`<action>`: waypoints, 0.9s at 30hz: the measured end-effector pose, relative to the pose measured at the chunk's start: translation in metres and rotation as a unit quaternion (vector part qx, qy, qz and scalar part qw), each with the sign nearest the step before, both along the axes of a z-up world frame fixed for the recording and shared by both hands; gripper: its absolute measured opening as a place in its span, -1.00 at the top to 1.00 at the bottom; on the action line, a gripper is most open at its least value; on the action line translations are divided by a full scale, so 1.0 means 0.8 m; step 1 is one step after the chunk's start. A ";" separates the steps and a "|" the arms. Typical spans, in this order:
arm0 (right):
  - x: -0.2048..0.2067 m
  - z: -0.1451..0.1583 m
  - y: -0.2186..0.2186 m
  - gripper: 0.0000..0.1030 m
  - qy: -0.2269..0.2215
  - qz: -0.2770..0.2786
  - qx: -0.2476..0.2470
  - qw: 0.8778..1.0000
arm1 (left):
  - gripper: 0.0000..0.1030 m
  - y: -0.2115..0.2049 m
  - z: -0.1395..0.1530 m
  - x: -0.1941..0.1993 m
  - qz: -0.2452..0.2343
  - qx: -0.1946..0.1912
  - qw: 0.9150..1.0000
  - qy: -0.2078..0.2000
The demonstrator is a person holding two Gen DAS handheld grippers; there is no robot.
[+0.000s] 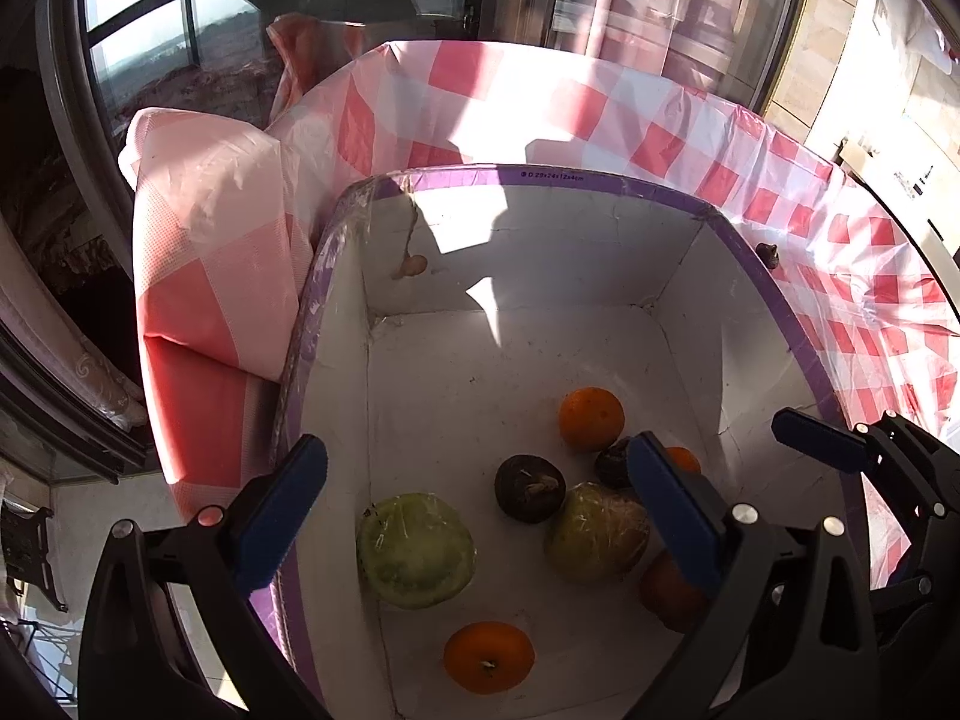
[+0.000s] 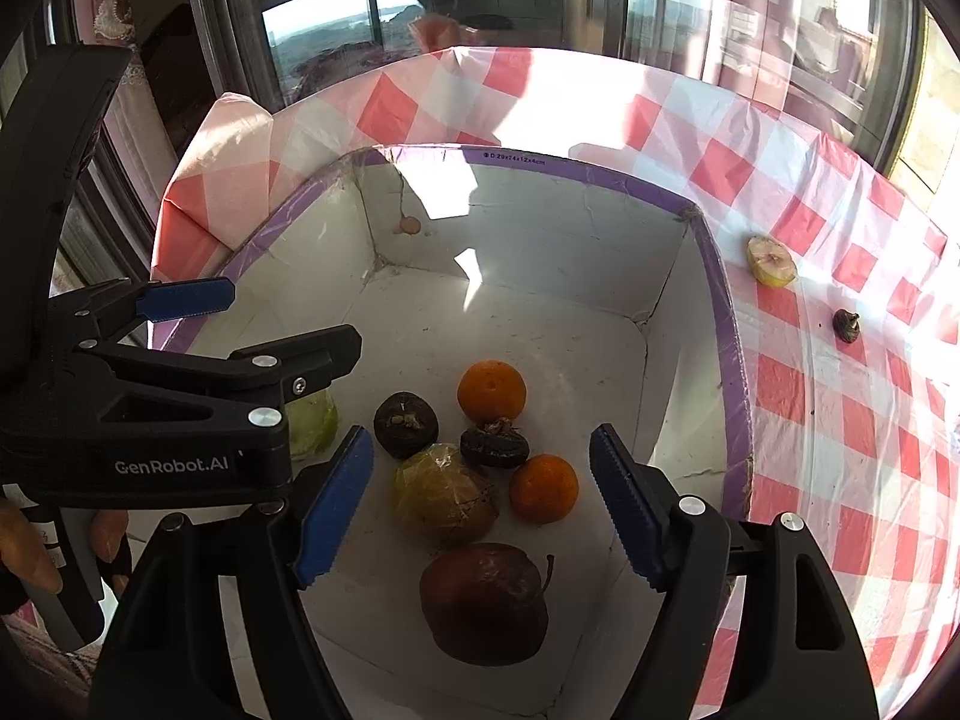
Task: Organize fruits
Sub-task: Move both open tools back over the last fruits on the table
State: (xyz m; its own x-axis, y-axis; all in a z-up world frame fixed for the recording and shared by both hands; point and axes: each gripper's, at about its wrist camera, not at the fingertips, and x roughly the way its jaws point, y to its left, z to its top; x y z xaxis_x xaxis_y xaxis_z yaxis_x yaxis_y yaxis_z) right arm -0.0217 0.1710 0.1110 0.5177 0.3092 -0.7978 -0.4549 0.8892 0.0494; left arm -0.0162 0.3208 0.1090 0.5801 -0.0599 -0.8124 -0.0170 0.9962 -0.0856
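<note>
Beside the box (image 2: 729, 324), right-view-only cut fruit (image 2: 771, 262).

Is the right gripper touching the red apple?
Apart. The right wrist view shows the right gripper open, white box floor visible between both fingers and the red apple.

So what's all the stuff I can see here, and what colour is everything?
box: one, white inside with a purple rim, on the table
oranges: three, orange, inside the box
green fruit: one, pale green, wrapped in film, left side of box
yellow-green fruit: one, wrapped in film, middle of box
dark round fruits: two, brown-black, middle of box
apple: one, dark red, near side of box
cut fruit piece: one, yellow, on the cloth outside the box
small dark bit: one, on the cloth
tablecloth: one, red and white checks
left gripper: blue fingers open, empty
right gripper: blue fingers open, empty
</note>
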 end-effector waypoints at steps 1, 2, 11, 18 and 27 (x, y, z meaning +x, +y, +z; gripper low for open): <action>0.001 0.000 0.000 -0.41 0.001 -0.001 0.000 1.000 | -0.95 -0.001 0.000 -0.001 0.000 0.001 1.000 -0.001; 0.001 -0.001 0.000 -0.42 0.002 -0.001 0.001 1.000 | -0.95 -0.001 -0.001 -0.001 0.000 0.002 1.000 -0.002; 0.004 -0.004 0.000 -0.50 0.017 0.007 0.002 1.000 | -0.95 0.008 0.001 -0.006 0.036 0.000 0.999 -0.019; 0.003 -0.001 -0.004 -0.57 0.029 0.020 0.023 0.999 | -0.95 -0.006 -0.002 -0.001 0.036 0.045 0.998 -0.006; -0.003 0.044 -0.064 -0.65 -0.045 0.063 0.045 0.996 | -0.95 -0.003 -0.003 0.004 0.063 0.038 0.997 0.003</action>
